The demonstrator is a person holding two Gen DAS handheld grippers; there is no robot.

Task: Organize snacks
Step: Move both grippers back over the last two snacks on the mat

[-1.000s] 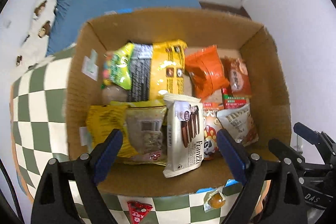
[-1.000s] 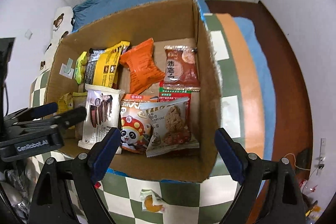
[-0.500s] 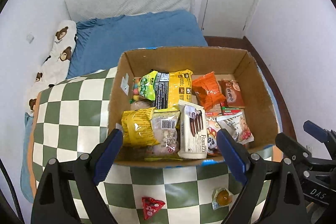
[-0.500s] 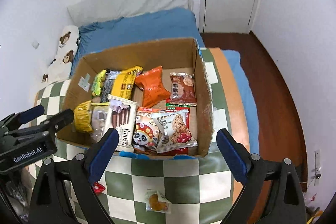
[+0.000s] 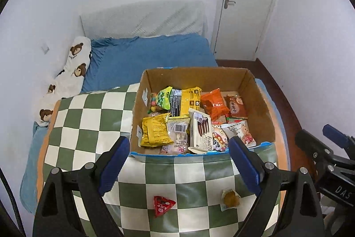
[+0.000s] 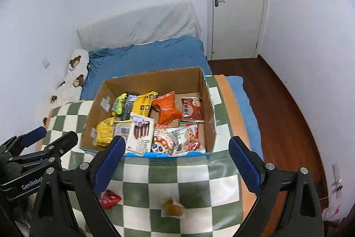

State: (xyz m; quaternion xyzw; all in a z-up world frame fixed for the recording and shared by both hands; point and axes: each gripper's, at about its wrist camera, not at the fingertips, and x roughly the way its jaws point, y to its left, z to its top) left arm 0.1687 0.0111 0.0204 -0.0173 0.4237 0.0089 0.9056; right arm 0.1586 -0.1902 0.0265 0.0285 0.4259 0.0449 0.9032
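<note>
A cardboard box (image 5: 264, 112) (image 6: 209, 117) sits on a green-and-white checkered cloth and holds several snack packets, among them a white Franzi wafer pack (image 5: 200, 132) (image 6: 141, 133) and an orange bag (image 5: 214, 102) (image 6: 166, 107). Two snacks lie on the cloth in front of the box: a red triangular packet (image 5: 163, 204) (image 6: 109, 198) and a small clear-wrapped brown snack (image 5: 230, 199) (image 6: 172, 208). My left gripper (image 5: 179, 166) is open and empty, held back from the box. My right gripper (image 6: 177, 164) is open and empty too, beside the left one (image 6: 37, 148).
The cloth (image 5: 88, 126) covers the near end of a bed with a blue sheet (image 5: 146, 57) and a bear-print pillow (image 5: 71, 72). Dark wood floor (image 6: 284, 108) lies to the right, with a white door (image 6: 235, 3) behind.
Both grippers have pulled up and back from the box, so it looks smaller and farther. The loose red packet and brown snack now show fully. Both grippers stay open.
</note>
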